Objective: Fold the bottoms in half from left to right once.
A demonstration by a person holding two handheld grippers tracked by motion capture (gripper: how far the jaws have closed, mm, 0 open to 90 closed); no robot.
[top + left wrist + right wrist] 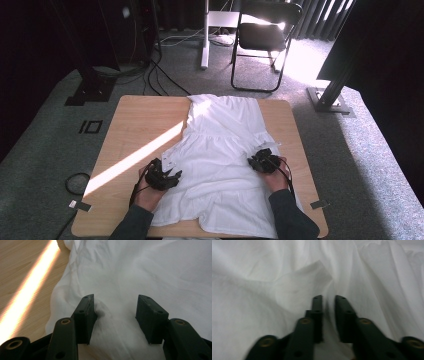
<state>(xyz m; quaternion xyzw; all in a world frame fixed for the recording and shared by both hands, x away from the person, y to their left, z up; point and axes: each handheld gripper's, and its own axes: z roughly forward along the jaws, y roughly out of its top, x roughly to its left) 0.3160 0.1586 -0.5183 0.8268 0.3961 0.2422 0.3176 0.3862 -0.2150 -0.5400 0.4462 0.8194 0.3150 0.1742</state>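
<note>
A white dress [225, 145] lies spread on the wooden table [135, 125], its top toward the far edge. My left gripper [174, 175] rests on the garment's left side. In the left gripper view the left gripper [116, 305] is open, with loose cloth [140, 270] lying between the jaws and a small fold against one pad. My right gripper [252, 161] sits on the dress's right side. The right gripper view has the right gripper [328, 298] with its jaws nearly together, pinching a raised ridge of the white cloth [274, 277].
A bright stripe of sunlight [135, 157] crosses the bare left part of the table. On the floor beyond the table stand a black folding chair [265, 35], dark stand bases [92, 90] and loose cables [160, 75]. Another cable [75, 182] loops at the left.
</note>
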